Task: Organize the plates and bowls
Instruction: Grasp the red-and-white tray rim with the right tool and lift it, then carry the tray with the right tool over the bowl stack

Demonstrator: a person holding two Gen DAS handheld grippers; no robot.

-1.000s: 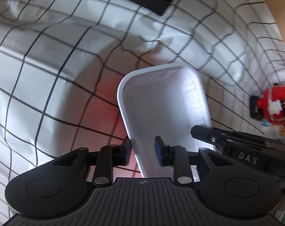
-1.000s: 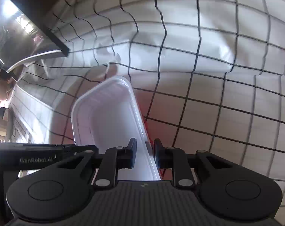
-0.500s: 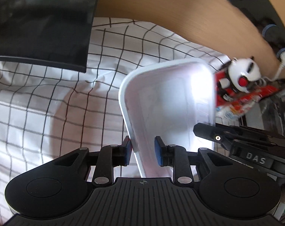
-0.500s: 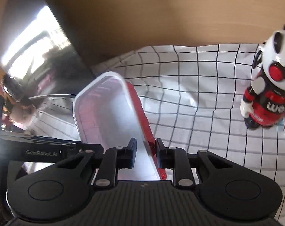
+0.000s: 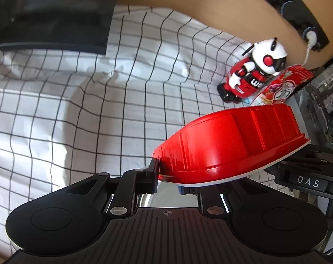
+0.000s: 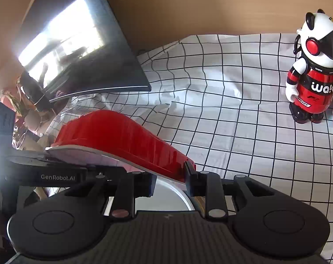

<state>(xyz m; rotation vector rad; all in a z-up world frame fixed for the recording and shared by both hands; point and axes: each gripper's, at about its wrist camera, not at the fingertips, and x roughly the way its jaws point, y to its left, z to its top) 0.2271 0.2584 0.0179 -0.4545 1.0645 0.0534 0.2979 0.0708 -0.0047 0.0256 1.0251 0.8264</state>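
Both hand-held grippers, left (image 5: 167, 181) and right (image 6: 169, 179), pinch opposite rims of the red tray (image 5: 230, 140), jaws just tightened, carrying it tilted above the checked surface (image 5: 122, 101); next it needs a stacking place.

White letters "DAS" stand on the black bar of the other gripper (image 5: 307, 181) at four o'clock in the left wrist view. "GenRobot.AI" is printed in white on the black gripper arm (image 6: 56, 177) at eight o'clock in the right wrist view. The red, white and black plastic toy robot figure (image 6: 313, 70), at three o'clock there, bears "woke" across its chest, small "Woke" above and "SPEEDY" at its hip.
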